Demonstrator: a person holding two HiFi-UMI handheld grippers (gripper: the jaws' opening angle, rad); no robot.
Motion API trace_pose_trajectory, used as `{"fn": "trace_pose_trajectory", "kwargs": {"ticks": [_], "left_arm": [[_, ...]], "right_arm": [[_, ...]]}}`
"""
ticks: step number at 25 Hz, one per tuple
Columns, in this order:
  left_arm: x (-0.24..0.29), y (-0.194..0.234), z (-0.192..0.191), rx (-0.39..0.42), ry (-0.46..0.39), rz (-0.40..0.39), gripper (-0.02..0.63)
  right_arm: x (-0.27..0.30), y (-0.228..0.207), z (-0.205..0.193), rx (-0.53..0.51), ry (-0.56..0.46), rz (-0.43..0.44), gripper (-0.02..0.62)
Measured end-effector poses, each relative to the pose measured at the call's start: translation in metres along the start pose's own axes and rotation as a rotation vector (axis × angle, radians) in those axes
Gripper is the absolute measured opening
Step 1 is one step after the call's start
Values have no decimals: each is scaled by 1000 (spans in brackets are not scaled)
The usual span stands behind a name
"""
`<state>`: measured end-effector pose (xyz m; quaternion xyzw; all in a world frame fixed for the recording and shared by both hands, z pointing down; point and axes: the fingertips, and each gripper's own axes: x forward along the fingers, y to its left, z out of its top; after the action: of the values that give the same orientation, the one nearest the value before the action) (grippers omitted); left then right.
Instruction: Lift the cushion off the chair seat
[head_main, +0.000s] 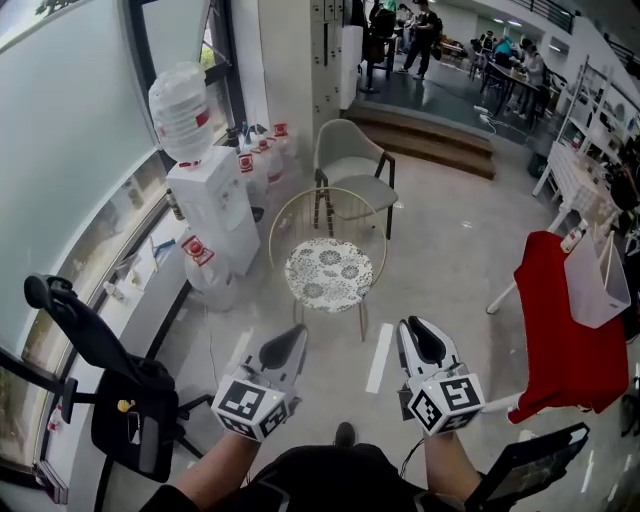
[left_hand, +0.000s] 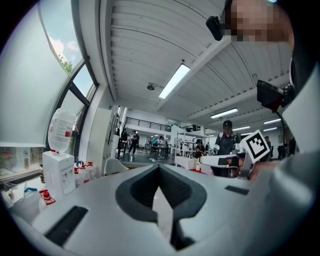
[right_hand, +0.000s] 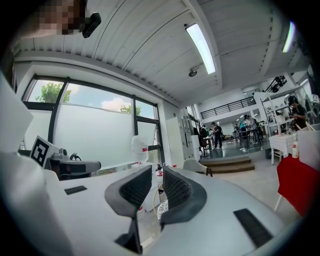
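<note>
A black office chair (head_main: 120, 400) stands at our left, beside a white water dispenser (head_main: 212, 195) whose clear bottle (head_main: 182, 110) bears an unreadable red label. Our left gripper (head_main: 294, 336) has its jaws together, empty. Ahead, across grey floor (head_main: 440, 270), the round floral cushion (head_main: 328, 273) lies on the gold wire chair (head_main: 325, 188). Our right gripper (head_main: 416, 328) has its jaws slightly apart, empty; a red-draped table (head_main: 560, 330) stands rightmost

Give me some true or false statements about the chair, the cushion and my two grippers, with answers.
1. The patterned cushion lies on the wire-framed chair. True.
2. The right gripper grips the cushion. False: its jaws stand apart and empty, short of the chair.
3. A water dispenser stands left of that chair. True.
4. The draped table is blue. False: its cloth is red.
5. The left gripper gapes wide. False: its jaw tips meet, holding nothing.
</note>
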<state>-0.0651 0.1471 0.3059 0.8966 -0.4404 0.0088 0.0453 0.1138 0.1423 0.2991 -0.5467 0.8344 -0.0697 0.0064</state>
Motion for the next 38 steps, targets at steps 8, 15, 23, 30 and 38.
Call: {"fn": "trace_pose_trajectory", "kwargs": {"ticks": [8,15,23,30,38], "left_arm": [[74,0,4,3,13,24,8],[109,17,7,13,28,61,8],[141,45,0,-2,38,70,8],[176,102,-6,-27,37,62,8],[211,161,3,-21,29,20,8]], "right_arm": [[30,-66,11,5,-20,28,74],[68,-95,8,33,-2,59,95],[115,-105,-3,35,41,77,101],[180,-107,-3,12,52,66,101],[251,-101,-2,15,68,53,127]]}}
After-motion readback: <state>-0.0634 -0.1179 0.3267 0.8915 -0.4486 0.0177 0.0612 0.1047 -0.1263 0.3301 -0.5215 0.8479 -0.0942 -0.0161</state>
